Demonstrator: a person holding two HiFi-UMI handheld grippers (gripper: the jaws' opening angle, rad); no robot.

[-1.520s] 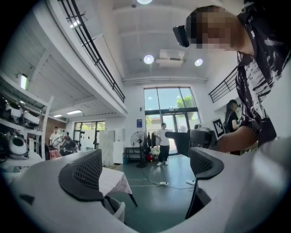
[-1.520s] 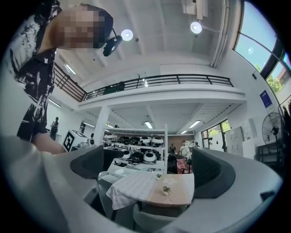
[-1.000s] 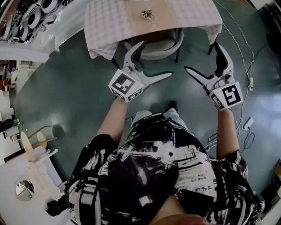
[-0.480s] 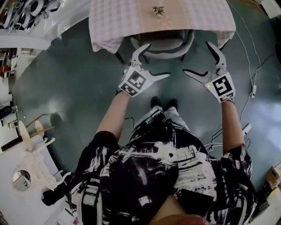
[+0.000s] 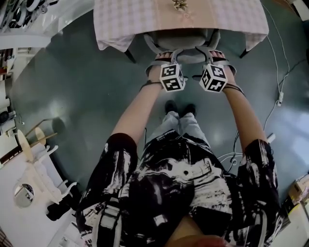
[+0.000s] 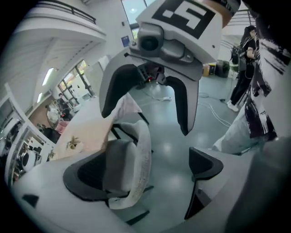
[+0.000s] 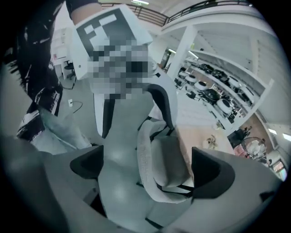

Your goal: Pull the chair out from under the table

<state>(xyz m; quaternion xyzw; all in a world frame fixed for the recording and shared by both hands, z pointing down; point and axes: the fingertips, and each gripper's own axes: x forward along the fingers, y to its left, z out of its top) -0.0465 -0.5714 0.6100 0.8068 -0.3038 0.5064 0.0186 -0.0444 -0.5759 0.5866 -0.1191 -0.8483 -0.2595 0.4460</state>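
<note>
Chair: we saw the grey chair [image 5: 182, 39] at the far side of the scene, its seat tucked under the counter [image 5: 120, 21] and only its curved backrest [image 5: 187, 58] showing past the near edge.
Counter: a checked cloth [image 5: 227, 19] hung over its edges, and a small ornament [image 5: 180, 4] lay on top.
Left gripper: the left gripper [image 5: 165, 60] was held out at the left end of the backrest. In the left gripper view [image 6: 145, 169] its fingers [image 6: 86, 176] stood wide apart, with the backrest rim [image 6: 142, 159] between them, close to the left pad and well clear of the right one.
Right gripper: the right gripper [image 5: 216, 58] was at the right end of the backrest, level with the left gripper. In the right gripper view [image 7: 150, 170] its fingers [image 7: 213, 175] were likewise spread, with the chair's rim [image 7: 148, 164] and seat between them, nearer the right pad.
Grip: we saw neither pair closed on the backrest.
Floor: grey-green floor [image 5: 72, 87], with thin cables [image 5: 280, 91] lying at the right.
</note>
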